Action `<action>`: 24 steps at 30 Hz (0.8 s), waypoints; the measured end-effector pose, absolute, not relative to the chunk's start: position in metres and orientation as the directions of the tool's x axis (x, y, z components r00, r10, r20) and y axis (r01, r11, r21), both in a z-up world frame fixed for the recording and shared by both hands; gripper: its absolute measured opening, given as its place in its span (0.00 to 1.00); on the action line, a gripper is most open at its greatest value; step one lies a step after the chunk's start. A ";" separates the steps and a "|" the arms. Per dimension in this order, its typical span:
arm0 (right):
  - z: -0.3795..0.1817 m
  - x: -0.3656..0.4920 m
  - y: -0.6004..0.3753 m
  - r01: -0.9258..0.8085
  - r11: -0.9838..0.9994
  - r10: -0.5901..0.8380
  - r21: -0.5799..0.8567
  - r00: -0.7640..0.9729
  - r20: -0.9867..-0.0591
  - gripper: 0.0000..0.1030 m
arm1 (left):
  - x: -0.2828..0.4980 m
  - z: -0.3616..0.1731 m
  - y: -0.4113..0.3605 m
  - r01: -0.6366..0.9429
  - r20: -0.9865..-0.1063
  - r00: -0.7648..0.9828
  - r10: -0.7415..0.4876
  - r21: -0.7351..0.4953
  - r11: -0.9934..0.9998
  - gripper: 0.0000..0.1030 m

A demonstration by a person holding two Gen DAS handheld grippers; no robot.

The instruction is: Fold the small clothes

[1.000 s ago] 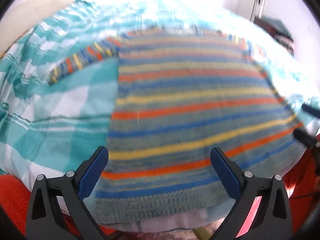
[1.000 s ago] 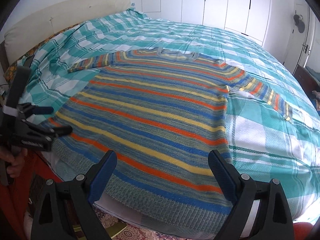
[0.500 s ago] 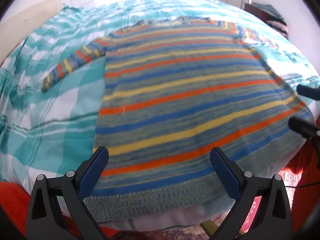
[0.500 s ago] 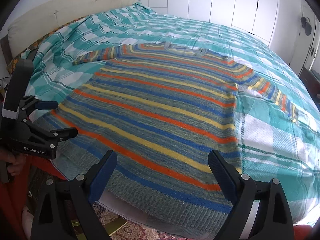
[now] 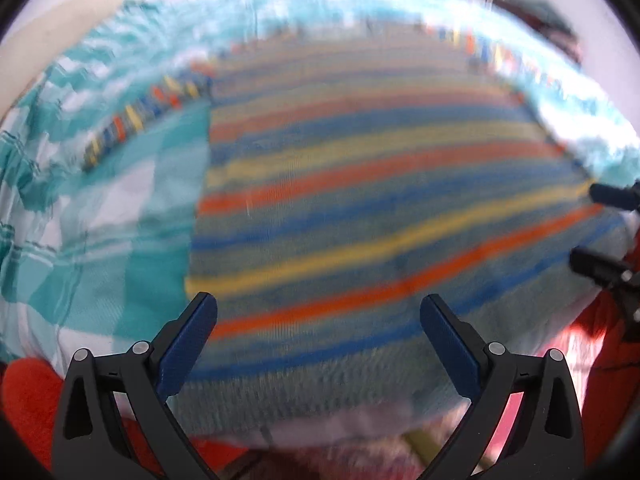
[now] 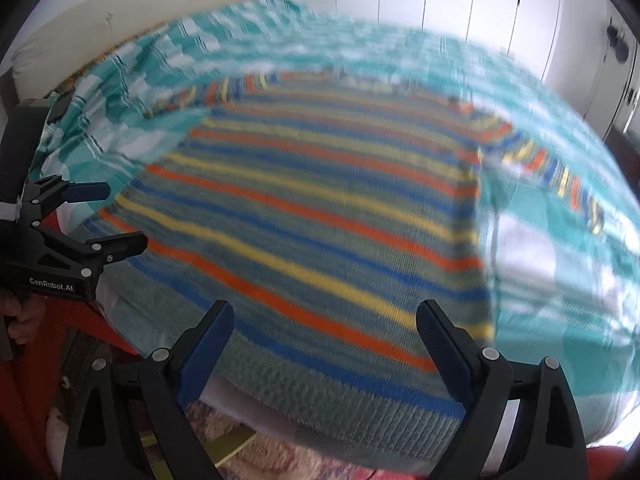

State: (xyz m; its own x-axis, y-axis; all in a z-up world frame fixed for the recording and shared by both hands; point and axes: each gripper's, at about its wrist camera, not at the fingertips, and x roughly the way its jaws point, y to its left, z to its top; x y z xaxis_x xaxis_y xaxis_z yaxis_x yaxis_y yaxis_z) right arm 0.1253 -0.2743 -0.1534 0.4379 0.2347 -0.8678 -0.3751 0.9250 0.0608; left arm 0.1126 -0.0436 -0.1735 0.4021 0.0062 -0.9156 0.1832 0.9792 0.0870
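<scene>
The striped sweater (image 6: 320,232) lies flat along the bed's (image 6: 560,280) near edge, hem toward both grippers; left gripper (image 5: 318,334) and right gripper (image 6: 324,340) hover wide open, empty, over opposite hem corners.

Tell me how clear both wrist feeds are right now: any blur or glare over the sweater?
Left wrist view: heavy motion blur smears the striped sweater, and the far top of the bedspread is washed out by glare. Right wrist view: similar blur on the sweater, but both open grippers, left gripper and right gripper, stay sharp.
</scene>
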 end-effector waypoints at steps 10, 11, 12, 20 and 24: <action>-0.161 0.120 -0.302 -0.391 0.911 0.163 0.131 0.050 -0.985 0.90 | 0.089 -0.156 -0.027 0.300 -0.970 0.222 -0.098 -0.028 0.954 0.99; -0.156 0.120 -0.307 -0.379 0.915 0.169 0.138 0.050 -0.984 0.90 | 0.090 -0.150 -0.024 0.302 -0.967 0.231 -0.109 -0.035 0.953 0.99; -0.151 0.122 -0.313 -0.363 0.920 0.178 0.147 0.054 -0.982 0.90 | 0.094 -0.141 -0.020 0.300 -0.961 0.252 -0.115 -0.035 0.953 0.99; -0.066 0.198 -0.308 -0.408 0.906 0.231 0.111 0.258 -0.938 0.90 | 0.198 -0.076 0.021 0.101 -0.865 0.499 -0.053 -0.003 0.995 0.99; -0.049 0.261 -0.291 -0.416 0.907 0.229 0.065 0.356 -0.906 0.90 | 0.246 -0.078 0.034 -0.035 -0.807 0.587 -0.055 -0.093 0.995 0.99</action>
